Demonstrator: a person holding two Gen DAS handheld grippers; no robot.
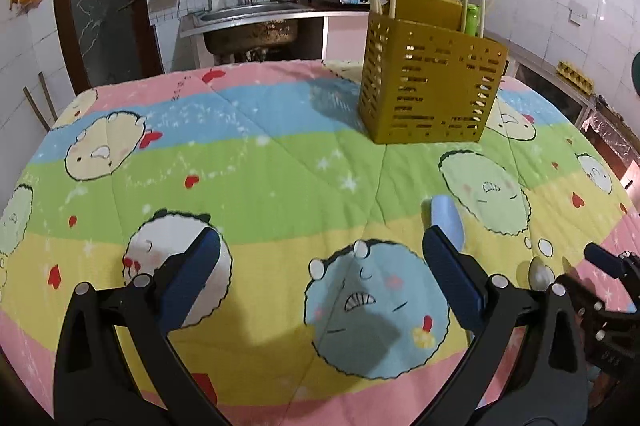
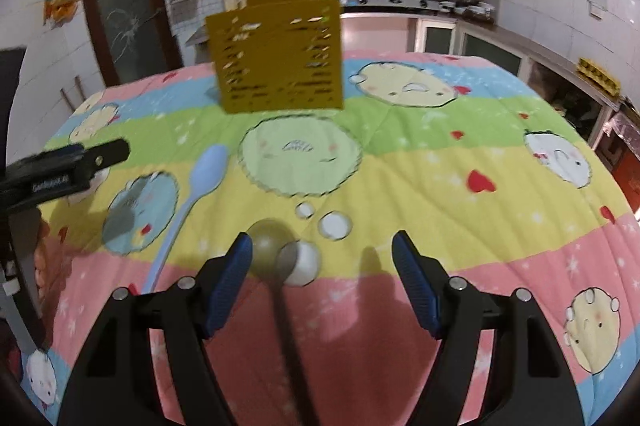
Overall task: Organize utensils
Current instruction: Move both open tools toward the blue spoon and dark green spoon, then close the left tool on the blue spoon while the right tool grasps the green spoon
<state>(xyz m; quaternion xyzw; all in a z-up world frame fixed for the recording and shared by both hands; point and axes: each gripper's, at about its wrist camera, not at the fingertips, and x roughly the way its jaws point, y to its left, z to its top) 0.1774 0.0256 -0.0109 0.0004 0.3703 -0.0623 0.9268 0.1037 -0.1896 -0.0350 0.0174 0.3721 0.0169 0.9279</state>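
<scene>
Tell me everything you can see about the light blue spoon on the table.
The light blue spoon looks like smooth plastic, with an oval bowl and a long, thin handle. It lies flat on the cartoon-print tablecloth, bowl toward the yellow utensil holder and handle running back toward the camera, its end hidden behind the right gripper. No gripper touches it. A darker spoon lies apart to its right. In the left wrist view only its bowl shows.

Both wrist views look low across the quilt [image 1: 280, 161] toward the holder [image 1: 430, 81].
</scene>
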